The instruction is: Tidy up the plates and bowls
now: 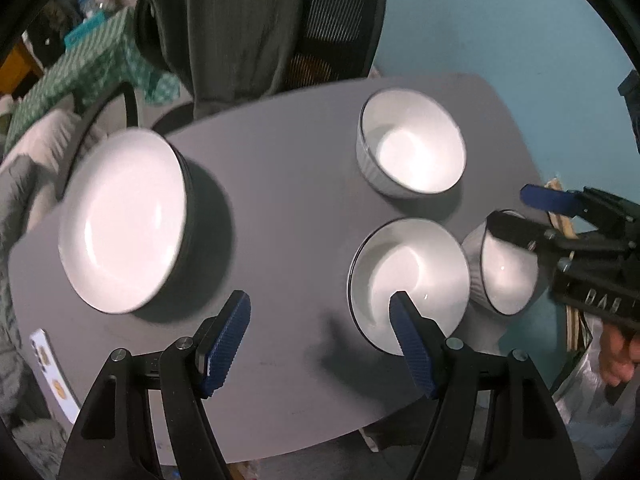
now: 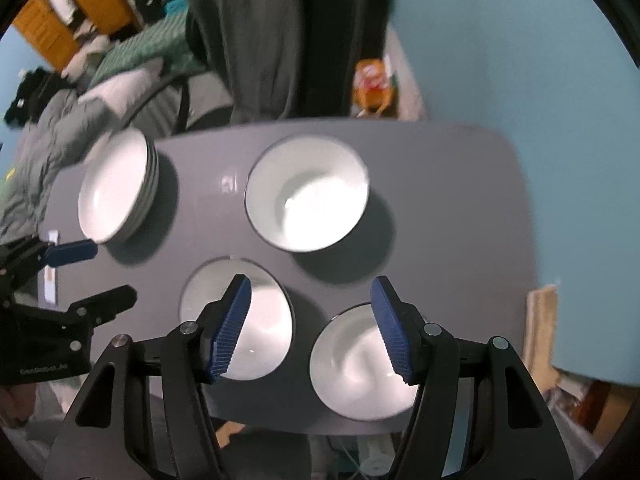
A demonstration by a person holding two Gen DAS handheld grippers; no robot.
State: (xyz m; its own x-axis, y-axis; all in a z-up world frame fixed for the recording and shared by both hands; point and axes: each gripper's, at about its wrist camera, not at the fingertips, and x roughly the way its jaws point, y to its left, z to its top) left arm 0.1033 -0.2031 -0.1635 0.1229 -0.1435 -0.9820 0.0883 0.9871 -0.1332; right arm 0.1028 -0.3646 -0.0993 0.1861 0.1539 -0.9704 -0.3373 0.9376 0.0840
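On a grey table [image 1: 280, 184] stands a stack of white plates [image 1: 124, 220] at the left, with three white bowls to its right. These are a far bowl [image 1: 412, 144], a middle bowl [image 1: 408, 280] and a right bowl [image 1: 508, 264]. My left gripper [image 1: 320, 304] hangs open above the table, its right finger over the middle bowl's near rim. My right gripper [image 1: 512, 210] is open over the right bowl's rim. In the right wrist view my right gripper [image 2: 310, 286] spreads over the gap between the middle bowl [image 2: 264, 328] and the right bowl [image 2: 356, 364]. Neither holds anything.
A phone [image 1: 52, 372] lies at the table's left edge. A chair draped with a dark garment [image 1: 240, 28] stands behind the table, with a green checked cloth [image 1: 80, 68] to its left. A blue wall [image 1: 500, 20] lies to the right. A person's hand [image 1: 616, 360] grips the right tool.
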